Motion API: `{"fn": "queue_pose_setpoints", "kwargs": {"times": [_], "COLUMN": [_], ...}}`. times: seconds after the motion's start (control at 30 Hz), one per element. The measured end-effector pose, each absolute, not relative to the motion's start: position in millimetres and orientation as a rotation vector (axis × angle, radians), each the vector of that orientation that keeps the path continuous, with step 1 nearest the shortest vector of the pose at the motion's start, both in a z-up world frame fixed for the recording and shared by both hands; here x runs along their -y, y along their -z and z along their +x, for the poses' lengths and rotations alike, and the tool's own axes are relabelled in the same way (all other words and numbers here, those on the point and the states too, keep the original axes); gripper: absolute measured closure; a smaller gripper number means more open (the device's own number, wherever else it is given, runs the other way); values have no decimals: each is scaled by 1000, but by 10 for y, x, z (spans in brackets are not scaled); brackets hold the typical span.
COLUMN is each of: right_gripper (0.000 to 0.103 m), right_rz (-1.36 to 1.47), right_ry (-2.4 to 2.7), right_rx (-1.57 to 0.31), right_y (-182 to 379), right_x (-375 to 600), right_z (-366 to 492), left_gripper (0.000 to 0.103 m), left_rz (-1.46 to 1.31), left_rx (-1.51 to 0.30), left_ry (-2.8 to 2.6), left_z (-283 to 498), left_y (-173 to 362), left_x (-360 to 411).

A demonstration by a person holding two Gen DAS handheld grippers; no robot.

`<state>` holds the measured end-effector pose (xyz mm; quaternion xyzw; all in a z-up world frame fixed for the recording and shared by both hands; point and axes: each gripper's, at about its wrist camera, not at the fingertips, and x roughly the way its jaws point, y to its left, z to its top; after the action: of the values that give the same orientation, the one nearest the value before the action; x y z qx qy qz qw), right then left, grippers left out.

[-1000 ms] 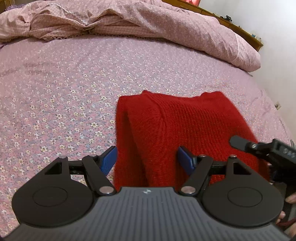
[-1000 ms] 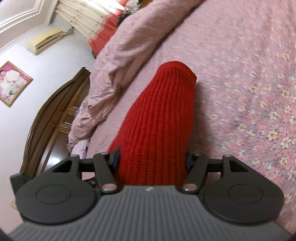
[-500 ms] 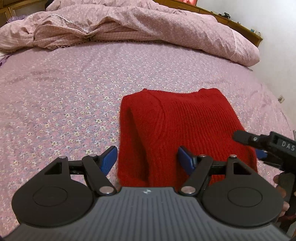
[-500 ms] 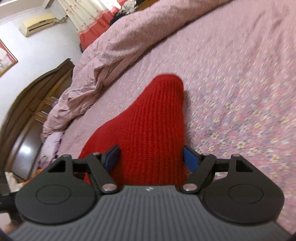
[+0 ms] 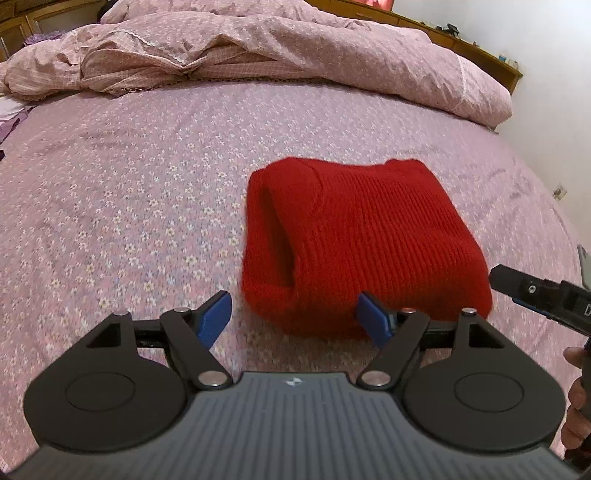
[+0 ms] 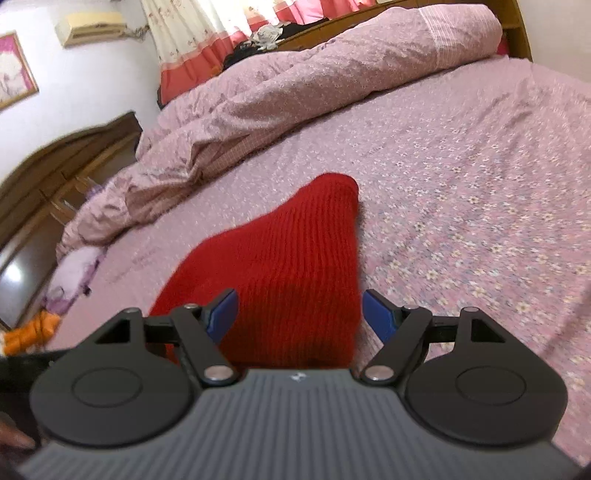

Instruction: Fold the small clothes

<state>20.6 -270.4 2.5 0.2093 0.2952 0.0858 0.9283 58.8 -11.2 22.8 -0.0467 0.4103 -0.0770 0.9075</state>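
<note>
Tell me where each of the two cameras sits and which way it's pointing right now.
Left wrist: rides on the left tool, looking forward across the bed at the folded red sweater, rumpled quilt beyond; its open blue fingers show, plus the right tool and a hand at the right edge.
Right wrist: rides on the right tool, looking along the red sweater toward the quilt and curtain; its open blue fingers straddle the knit.
Shared: sweater, flowered bed and quilt.
</note>
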Motion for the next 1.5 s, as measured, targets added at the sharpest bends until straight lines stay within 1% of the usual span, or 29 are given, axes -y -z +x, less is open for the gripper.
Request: {"fn": "queue_pose_setpoints", "kwargs": {"times": [0.07, 0.43, 0.9, 1.5], "right_gripper": [27, 27, 27, 27], "right_rz": [400, 292, 218, 216], "right_ry": [-175, -194, -136, -111], "right_rx": [-621, -658, -663, -688], "right_y": [-17, 26, 143, 258], "right_x": [2657, 2426, 2308, 2313], "right_z": [149, -27, -4, 54], "left_gripper": [19, 13, 13, 13], "left_rz": [-75, 15, 4, -12], "left_rx": [-852, -894, -946, -973], "left_ry": [160, 145, 120, 111], "left_z": [521, 425, 552, 587], "left_y": [-213, -103, 97, 188], "left_x": [160, 349, 357, 346]}}
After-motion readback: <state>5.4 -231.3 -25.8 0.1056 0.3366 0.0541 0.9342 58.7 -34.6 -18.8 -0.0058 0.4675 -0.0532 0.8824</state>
